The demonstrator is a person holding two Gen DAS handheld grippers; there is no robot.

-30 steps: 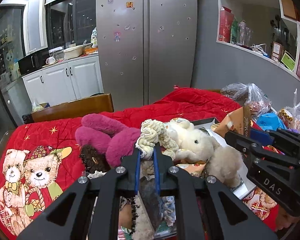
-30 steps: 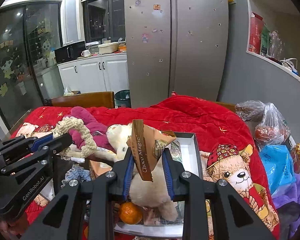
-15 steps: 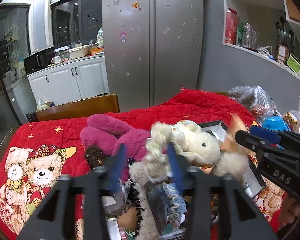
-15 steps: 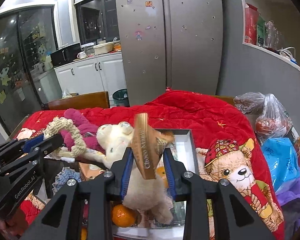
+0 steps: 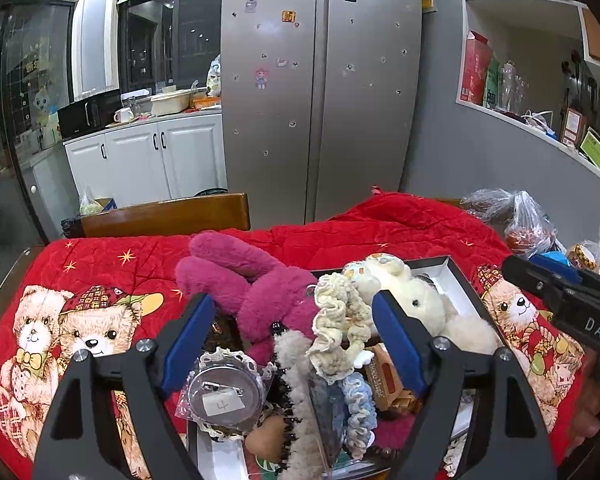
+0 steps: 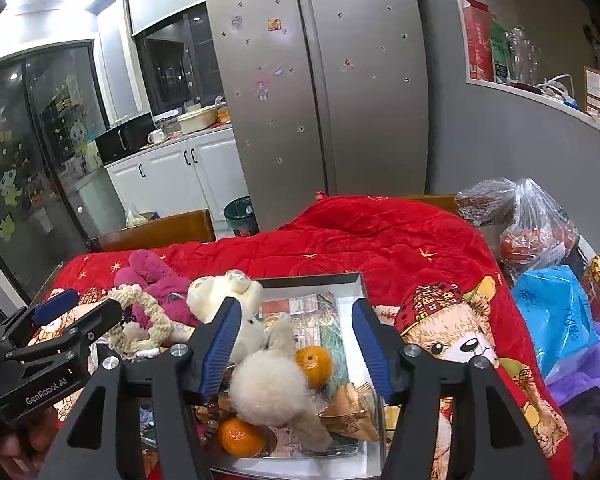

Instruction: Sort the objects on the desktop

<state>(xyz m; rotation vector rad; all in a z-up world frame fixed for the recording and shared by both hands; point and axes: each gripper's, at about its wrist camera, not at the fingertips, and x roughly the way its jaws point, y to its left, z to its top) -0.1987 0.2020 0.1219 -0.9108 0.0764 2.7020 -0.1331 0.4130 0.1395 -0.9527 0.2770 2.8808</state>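
Left tool (image 5: 292,340): jaws opening wide, cream scrunchie (image 5: 340,328) lying loose between them on the box's (image 6: 320,280) pile. Right tool (image 6: 296,344): jaws opening, nothing gripped, snack packet (image 6: 348,408) resting inside. Advice: lifting both straight up, avoiding snagging.

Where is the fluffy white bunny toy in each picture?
Left wrist view: the white bunny lies right of centre, just beyond the right blue finger pad, beside the pink plush.
Right wrist view: the bunny is low in the middle, between the gripper's fingers, lying in the box with the oranges.
Shared landmark: the silver fridge behind the red bear blanket.
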